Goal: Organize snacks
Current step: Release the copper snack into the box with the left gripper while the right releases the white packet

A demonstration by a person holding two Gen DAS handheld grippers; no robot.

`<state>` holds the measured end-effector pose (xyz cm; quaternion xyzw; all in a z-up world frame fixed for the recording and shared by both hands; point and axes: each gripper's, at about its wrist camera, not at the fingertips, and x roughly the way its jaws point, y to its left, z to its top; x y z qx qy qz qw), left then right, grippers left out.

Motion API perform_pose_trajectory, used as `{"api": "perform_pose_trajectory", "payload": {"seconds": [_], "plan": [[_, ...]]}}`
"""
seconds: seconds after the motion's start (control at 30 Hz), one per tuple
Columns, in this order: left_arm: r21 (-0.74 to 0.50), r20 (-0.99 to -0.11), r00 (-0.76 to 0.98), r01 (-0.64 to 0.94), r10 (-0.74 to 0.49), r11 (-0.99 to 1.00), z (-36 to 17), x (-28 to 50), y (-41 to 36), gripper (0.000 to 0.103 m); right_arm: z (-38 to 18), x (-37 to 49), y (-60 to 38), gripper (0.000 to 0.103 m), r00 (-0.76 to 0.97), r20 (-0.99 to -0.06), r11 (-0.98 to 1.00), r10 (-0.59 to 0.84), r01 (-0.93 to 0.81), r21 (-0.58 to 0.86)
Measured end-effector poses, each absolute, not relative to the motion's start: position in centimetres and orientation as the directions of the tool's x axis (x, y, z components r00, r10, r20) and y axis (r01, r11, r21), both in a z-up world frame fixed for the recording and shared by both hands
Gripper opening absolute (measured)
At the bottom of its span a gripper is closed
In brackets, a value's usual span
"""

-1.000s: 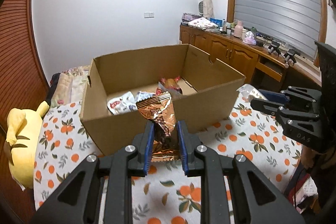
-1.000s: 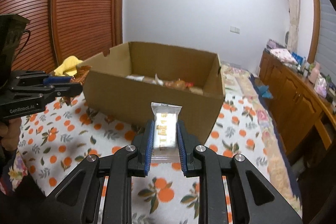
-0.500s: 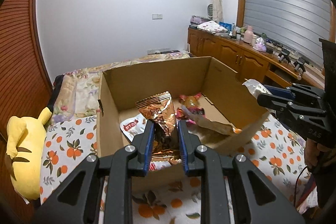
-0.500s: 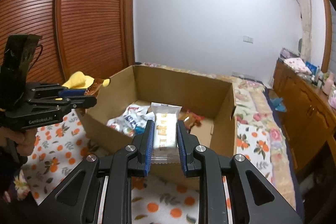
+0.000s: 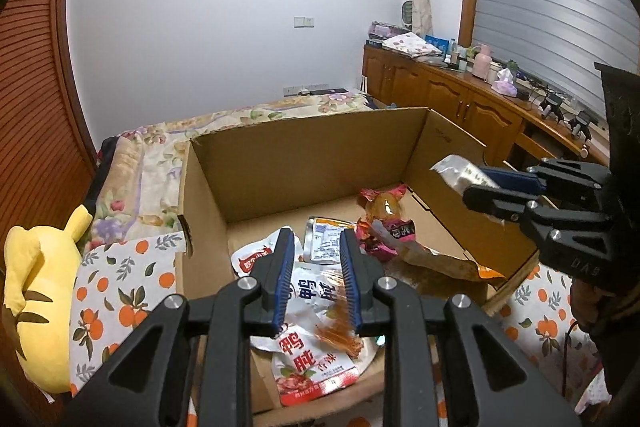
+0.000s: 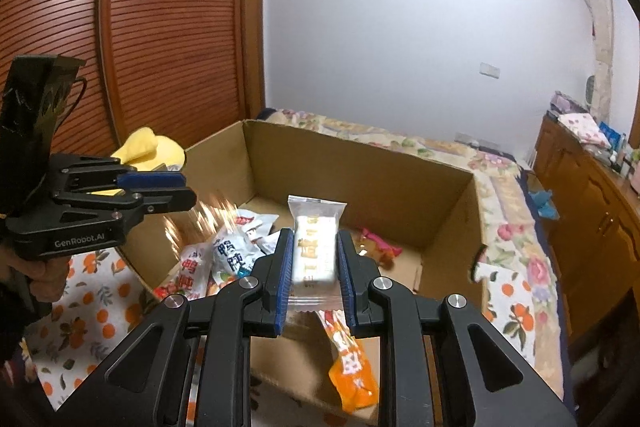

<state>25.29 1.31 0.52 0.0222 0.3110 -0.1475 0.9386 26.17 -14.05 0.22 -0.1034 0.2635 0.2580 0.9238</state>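
— Left wrist view, findings?

— Left gripper (image 5: 316,239) above the open cardboard box (image 5: 304,143), jaws parted, clamping nothing. Blurred copper wrapper (image 5: 338,325) loose between the fingers, over a red-and-white pouch (image 5: 316,359) on the box floor. Right gripper (image 5: 476,183) by the box's right wall, closed on a white packet (image 5: 456,167).

— Right wrist view?

— Right gripper clamped on the white packet, upright between the pads, above the box interior. Left gripper at the left wall, copper blur just beneath its tips. Orange pouch (image 6: 352,367) inside, near the front wall.
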Motion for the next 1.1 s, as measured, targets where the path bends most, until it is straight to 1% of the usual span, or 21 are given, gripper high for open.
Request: {"api": "perform_pose_trajectory", "payload": {"seconds": [0.53,0.83,0.93,1.03,1.1], "plan": [[-0.057,-0.591,0.769,0.263,-0.245,0.963,0.4,25.5,2.5,0.024,-1.4,28.1,-10.6,0.02,0.652,-0.599,0.804,0.465,-0.595,-0.024],[-0.056,-0.586,0.775,0.255,-0.238,0.965,0.5,25.0,2.7,0.025,-1.5,28.1,-10.6,0.023,0.646,-0.606,0.806,0.464,-0.592,-0.013],[-0.047,-0.583,0.779,0.249,-0.229,0.967,0.5,24.7,2.7,0.029,-1.4,28.0,-10.8,0.026,0.654,-0.604,0.815,0.456,-0.579,-0.013],[-0.053,-0.586,0.777,0.244,-0.228,0.968,0.4,24.3,2.8,0.03,-1.2,27.6,-11.1,0.031,0.667,-0.6,0.823,0.442,-0.568,-0.026],[-0.053,-0.586,0.779,0.238,-0.224,0.97,0.4,24.0,3.0,0.032,-1.1,27.2,-11.3,0.039,0.685,-0.593,0.831,0.424,-0.554,-0.046]]}}
